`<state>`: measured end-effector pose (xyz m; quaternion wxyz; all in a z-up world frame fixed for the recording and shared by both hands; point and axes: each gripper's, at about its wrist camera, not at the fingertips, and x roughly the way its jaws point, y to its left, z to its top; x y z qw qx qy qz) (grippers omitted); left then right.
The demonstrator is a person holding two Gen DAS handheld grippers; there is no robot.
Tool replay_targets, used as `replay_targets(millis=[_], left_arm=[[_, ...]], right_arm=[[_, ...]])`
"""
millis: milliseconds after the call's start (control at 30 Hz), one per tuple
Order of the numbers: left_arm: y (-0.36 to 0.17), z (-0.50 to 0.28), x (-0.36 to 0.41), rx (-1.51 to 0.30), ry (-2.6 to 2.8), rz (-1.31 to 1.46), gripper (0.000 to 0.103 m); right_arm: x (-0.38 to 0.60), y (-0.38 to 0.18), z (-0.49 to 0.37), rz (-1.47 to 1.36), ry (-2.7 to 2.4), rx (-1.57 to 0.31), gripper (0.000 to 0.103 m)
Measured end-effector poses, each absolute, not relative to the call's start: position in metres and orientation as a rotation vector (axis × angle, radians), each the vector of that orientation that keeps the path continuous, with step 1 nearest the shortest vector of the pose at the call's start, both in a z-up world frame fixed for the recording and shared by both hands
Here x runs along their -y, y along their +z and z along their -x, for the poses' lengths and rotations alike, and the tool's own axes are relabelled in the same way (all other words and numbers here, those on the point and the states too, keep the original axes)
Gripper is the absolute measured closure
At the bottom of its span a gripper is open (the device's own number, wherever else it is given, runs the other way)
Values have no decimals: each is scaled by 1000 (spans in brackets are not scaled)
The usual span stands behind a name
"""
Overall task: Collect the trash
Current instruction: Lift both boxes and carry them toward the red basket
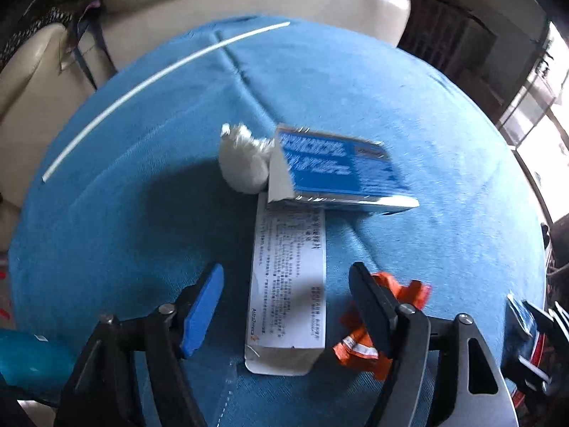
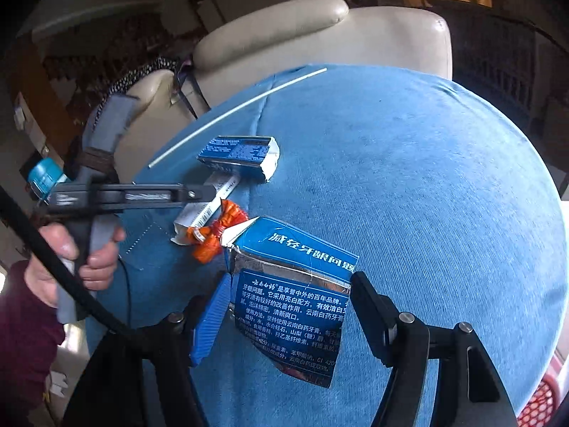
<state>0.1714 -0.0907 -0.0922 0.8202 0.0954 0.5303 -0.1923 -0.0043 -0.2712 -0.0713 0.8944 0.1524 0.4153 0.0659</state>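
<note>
On the blue cloth table (image 1: pixel 426 106), my left gripper (image 1: pixel 288 302) stands open, tilted down over a long white printed carton (image 1: pixel 288 284). The carton lies between the fingers and touches neither pad. A crumpled orange wrapper (image 1: pixel 359 348) lies against the right finger. Farther off are a white tissue ball (image 1: pixel 242 163) and a blue box (image 1: pixel 338 167). My right gripper (image 2: pixel 290 316) is shut on a torn blue toothpaste box (image 2: pixel 295 306), lifted off the cloth. Its view also shows the orange wrapper (image 2: pixel 213 235), the white carton (image 2: pixel 213 206) and the blue box (image 2: pixel 238 153).
A thin white stick (image 1: pixel 142 85) lies along the table's far left edge. Cream armchairs (image 2: pixel 320 35) stand behind the table. A person's hand (image 2: pixel 96 267) holds the left gripper's handle. A red basket (image 2: pixel 540 405) shows low at the right.
</note>
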Motion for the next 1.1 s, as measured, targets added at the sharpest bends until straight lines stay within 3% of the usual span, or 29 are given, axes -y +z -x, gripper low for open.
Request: replay_targets(millis=[200, 467, 1100], left_arm=[[-106, -171, 99, -1130, -383, -244, 56], [-82, -144, 78, -1080, -425, -146, 56], [-3, 18, 24, -846, -475, -61, 56]], right_arm=[[267, -69, 16, -318, 130, -845, 32], [268, -53, 44, -311, 101, -789, 32], [270, -17, 132, -309, 80, -682, 32]])
